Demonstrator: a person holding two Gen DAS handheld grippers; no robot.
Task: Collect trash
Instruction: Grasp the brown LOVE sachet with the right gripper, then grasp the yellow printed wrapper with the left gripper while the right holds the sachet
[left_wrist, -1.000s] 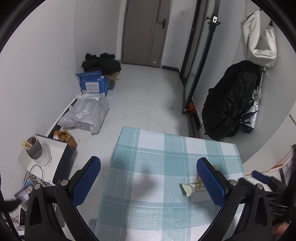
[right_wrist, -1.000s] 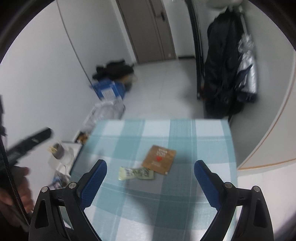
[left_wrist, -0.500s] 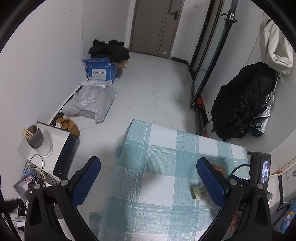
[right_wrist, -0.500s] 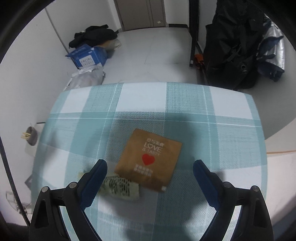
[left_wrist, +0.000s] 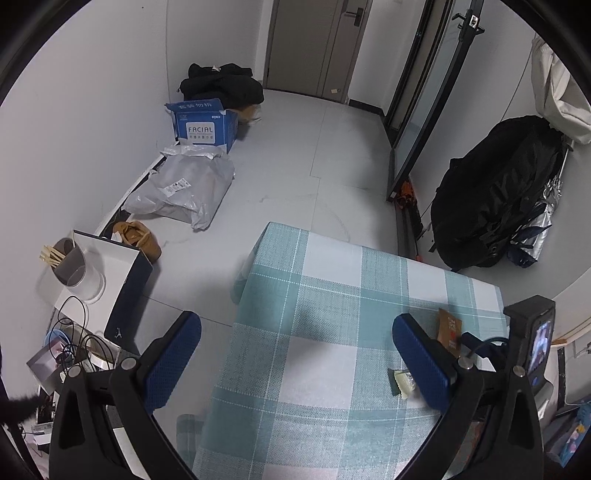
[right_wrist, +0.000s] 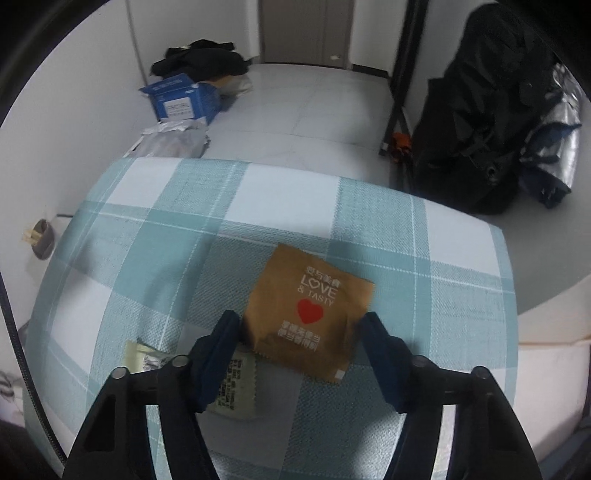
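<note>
We are seeing two wrappers: a flat square brown paper packet (right_wrist: 310, 314) lying between our right tongs (right_wrist: 301, 334), whose jaws have just been closing, pads seemingly touching its edges, corner pointing away; a pale crumpled plastic wrapper (right_wrist: 232, 384) lying lengthwise under their left finger (right_wrist: 218, 354). Left tongs (left_wrist: 295, 362) are gaping, holding nothing.

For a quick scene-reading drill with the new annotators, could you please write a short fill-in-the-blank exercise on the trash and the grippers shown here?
1. The brown packet carries a red ____ printed below the words LOVE & TASTY.
2. The right gripper has just been closing, with the brown packet between its ____.
3. The pale wrapper lies on the ____ tablecloth.
4. The left gripper holds ____.

Missing words: heart; fingers; checked; nothing
</note>
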